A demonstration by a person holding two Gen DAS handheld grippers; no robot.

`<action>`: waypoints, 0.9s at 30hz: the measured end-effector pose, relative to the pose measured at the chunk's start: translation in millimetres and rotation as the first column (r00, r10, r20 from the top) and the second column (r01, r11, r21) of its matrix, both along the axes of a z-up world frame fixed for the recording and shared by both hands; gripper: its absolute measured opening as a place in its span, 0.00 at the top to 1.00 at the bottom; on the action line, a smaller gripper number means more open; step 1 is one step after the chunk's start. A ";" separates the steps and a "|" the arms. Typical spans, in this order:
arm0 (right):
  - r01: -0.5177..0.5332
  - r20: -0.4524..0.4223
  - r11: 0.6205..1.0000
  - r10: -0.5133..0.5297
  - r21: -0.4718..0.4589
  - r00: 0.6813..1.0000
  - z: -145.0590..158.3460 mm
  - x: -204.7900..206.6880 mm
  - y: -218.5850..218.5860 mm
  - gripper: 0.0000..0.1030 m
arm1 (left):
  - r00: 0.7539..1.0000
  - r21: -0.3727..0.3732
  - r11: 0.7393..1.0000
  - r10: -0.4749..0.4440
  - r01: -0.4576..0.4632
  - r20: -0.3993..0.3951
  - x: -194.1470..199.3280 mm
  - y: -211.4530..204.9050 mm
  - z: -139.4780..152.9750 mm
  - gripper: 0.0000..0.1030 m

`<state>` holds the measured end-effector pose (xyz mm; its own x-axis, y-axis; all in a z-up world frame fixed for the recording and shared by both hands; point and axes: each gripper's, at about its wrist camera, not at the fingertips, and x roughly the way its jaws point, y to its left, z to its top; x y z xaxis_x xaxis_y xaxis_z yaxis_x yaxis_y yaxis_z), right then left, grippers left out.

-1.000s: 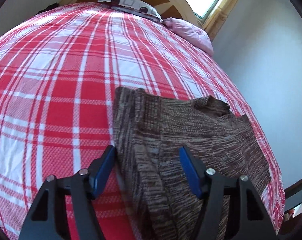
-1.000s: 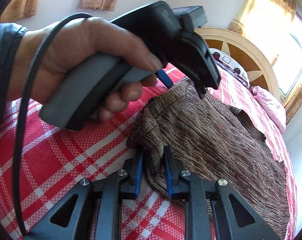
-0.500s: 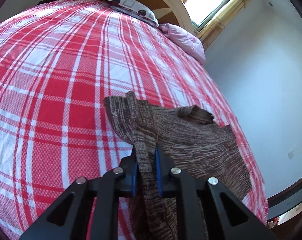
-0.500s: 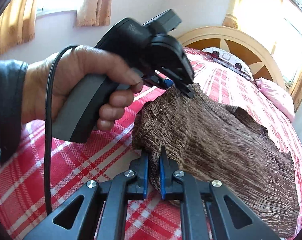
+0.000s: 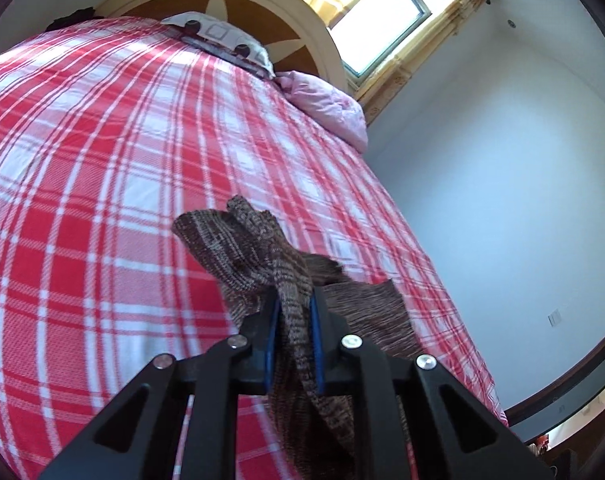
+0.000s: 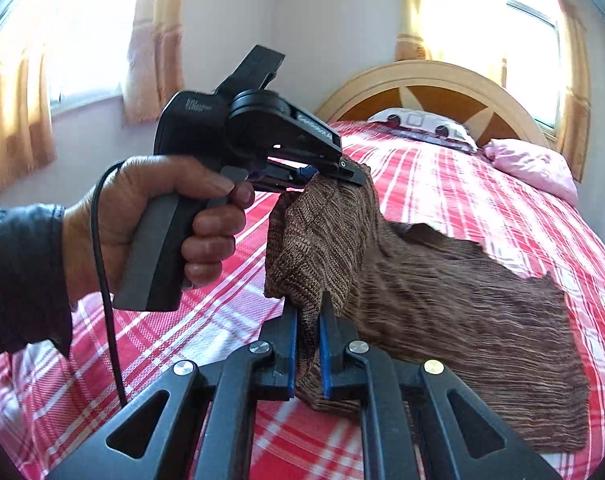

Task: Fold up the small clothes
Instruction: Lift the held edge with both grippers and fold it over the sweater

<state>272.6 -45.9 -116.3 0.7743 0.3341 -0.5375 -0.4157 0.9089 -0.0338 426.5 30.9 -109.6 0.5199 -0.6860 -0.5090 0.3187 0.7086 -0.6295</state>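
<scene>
A brown knitted garment point(image 6: 442, 292) lies on a red and white plaid bed, with its near-left edge lifted off the sheet. My right gripper point(image 6: 307, 316) is shut on the lower part of that raised edge. My left gripper point(image 5: 294, 308) is shut on the same edge, a fold of the brown knit point(image 5: 258, 256) standing up between its blue pads. In the right wrist view the left gripper point(image 6: 334, 170) shows in a person's hand point(image 6: 162, 216), holding the edge higher up. The rest of the garment trails flat to the right.
The plaid bedspread point(image 5: 102, 184) spreads wide to the left and far side. A patterned pillow point(image 5: 222, 38) and a pink pillow point(image 5: 334, 108) lie by the rounded headboard point(image 6: 434, 92). A wall runs along the bed's right side.
The left gripper's jaws closed on the garment's edge. Both grippers then rose, lifting that edge off the bed and bunching it upward.
</scene>
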 end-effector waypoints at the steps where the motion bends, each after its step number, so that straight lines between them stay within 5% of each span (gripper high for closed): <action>1: 0.007 0.001 1.000 -0.007 0.014 1.000 2.0 -1.1 -6.5 0.92 | 1.000 0.003 1.000 -0.008 0.008 0.009 0.4 -6.7 4.4 0.86; 16: 0.170 -0.056 0.968 -0.162 0.187 0.985 9.9 -4.4 -124.6 0.92 | 0.994 0.063 0.993 -0.105 0.104 0.011 12.0 -117.2 20.1 0.86; 27: 0.278 -0.152 0.926 -0.245 0.256 0.957 -9.1 -4.3 -196.8 0.92 | 0.982 0.134 0.973 -0.187 0.188 -0.017 21.5 -191.4 0.5 0.86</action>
